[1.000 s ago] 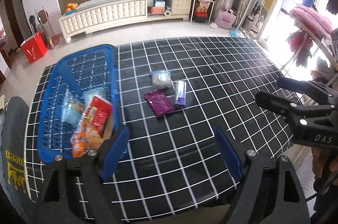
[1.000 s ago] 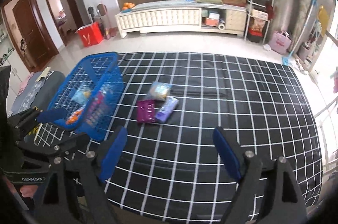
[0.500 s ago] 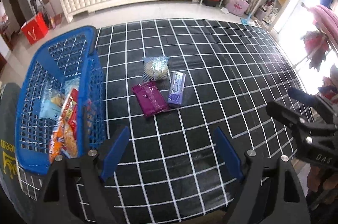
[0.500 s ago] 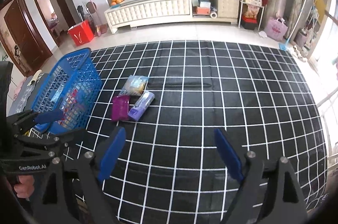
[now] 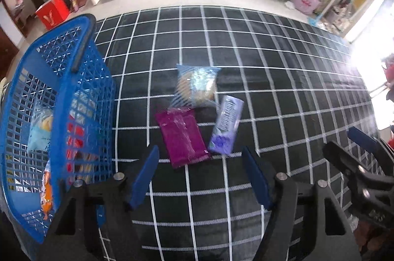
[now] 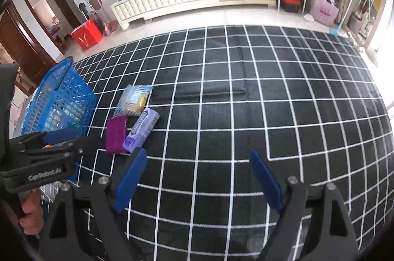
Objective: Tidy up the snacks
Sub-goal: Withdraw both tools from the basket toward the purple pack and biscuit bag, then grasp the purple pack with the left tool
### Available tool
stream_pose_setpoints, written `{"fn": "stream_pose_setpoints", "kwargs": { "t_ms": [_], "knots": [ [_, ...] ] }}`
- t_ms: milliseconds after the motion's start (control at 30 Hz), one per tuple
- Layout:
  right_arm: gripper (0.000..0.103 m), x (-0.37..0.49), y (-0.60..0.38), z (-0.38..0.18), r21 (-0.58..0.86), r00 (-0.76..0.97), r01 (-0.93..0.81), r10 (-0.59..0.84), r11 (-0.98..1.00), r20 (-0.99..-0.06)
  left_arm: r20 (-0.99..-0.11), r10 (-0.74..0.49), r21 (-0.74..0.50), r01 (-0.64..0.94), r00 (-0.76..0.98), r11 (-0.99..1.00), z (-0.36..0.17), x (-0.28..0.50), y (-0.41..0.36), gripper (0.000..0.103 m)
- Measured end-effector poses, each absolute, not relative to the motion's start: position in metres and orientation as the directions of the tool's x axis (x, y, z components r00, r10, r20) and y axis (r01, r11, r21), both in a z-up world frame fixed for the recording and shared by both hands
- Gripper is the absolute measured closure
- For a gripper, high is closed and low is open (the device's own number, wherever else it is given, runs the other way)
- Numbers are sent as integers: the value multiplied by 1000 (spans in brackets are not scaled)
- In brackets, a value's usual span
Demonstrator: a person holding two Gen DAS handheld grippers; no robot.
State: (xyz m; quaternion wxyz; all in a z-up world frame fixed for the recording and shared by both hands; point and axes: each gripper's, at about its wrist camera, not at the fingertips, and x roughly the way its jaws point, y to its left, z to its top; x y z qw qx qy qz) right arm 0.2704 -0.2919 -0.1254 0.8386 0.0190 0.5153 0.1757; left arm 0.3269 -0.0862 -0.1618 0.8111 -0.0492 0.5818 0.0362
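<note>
Snacks partly sorted: several lie in the blue basket [image 5: 61, 98] at the desk's [image 5: 270, 78] left edge, three packets (purple packet [image 5: 182, 136], lavender packet [image 5: 226, 128], clear bag [image 5: 197, 85]) remain mid-desk, left gripper [image 5: 199, 177] and right gripper [image 6: 197, 181] jaws both released, empty.

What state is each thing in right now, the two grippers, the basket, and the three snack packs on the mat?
Left gripper: open, empty, above the mat near the magenta pack.
Right gripper: open, empty, over bare mat.
Blue basket: upright, partly filled with snacks.
Magenta pack: flat on the mat, outside the basket.
Lavender pack: flat, beside the magenta pack.
Clear striped bag: flat, sealed as far as visible.
</note>
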Motion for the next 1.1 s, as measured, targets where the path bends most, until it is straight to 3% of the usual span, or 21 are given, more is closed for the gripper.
{"fn": "stream_pose_setpoints", "kwargs": {
  "t_ms": [267, 367, 800, 867, 900, 1100],
  "knots": [
    [14, 292, -285, -137, 241, 390, -280, 340, 929, -856, -973, 57, 28, -132, 224, 991, -205, 357, -76, 35],
    [14, 299, -278, -144, 234, 370, -293, 336, 927, -866, -973, 71, 47, -110, 220, 993, -216, 357, -75, 30],
    [14, 301, -271, -149, 217, 352, -288, 314, 933, -882, -966, 71, 33, -153, 250, 988, -244, 357, -68, 26],
    [14, 301, -273, -148, 209, 356, -280, 303, 937, -884, -967, 36, -2, -150, 252, 989, -245, 355, -67, 37],
    [14, 301, -273, -147, 203, 358, -277, 297, 939, -885, -966, 35, 0, -134, 258, 991, -243, 354, -69, 53],
    [14, 301, -275, -142, 177, 359, -259, 265, 949, -895, -970, 37, 19, -77, 238, 997, -236, 338, -82, 53]
  ]
}}
